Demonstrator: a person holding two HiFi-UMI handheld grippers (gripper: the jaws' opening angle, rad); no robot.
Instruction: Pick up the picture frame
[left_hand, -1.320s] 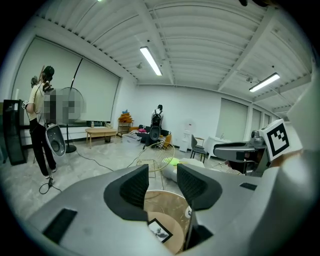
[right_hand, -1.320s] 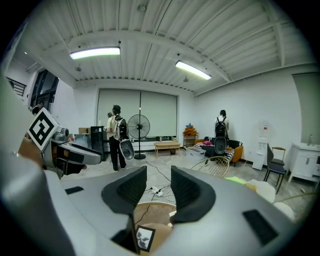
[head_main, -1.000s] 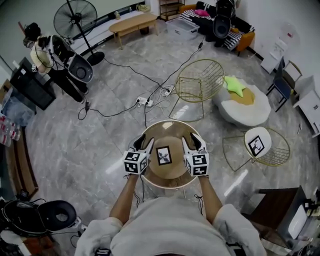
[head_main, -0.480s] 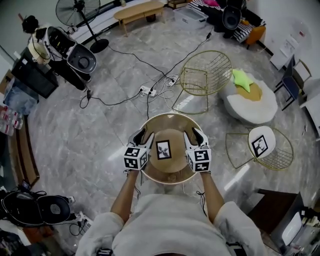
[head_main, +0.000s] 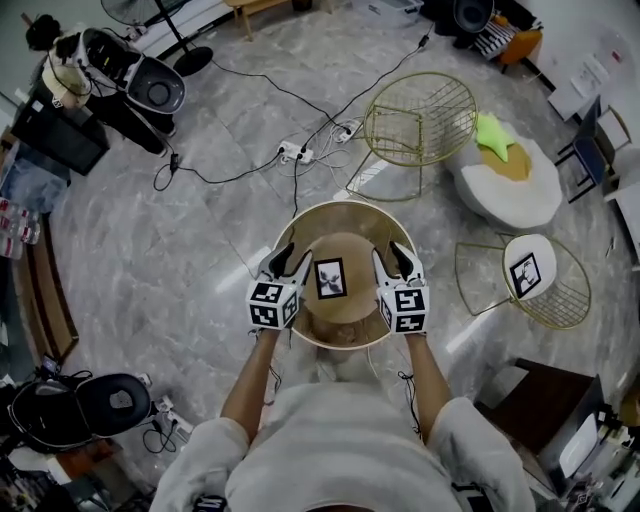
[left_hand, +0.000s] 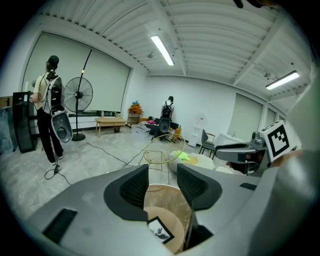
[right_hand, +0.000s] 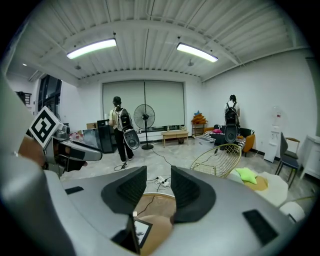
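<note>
A small black picture frame with a dark leaf print stands on the brown top of a round gold-rimmed table. My left gripper hovers just left of the frame and my right gripper just right of it, neither touching it. Both are open with nothing between their jaws. In the left gripper view the left gripper points over the table, with the frame low between the jaws. The right gripper view shows the right gripper the same way, the frame at lower left.
A gold wire chair stands beyond the table, and another holding a second framed picture stands to the right. A white pouf with a green star cushion is at the far right. A power strip with cables lies on the floor. A person stands far left.
The head view has shifted a little, so the table sits higher in the picture. Both grippers stay open on either side of the frame.
</note>
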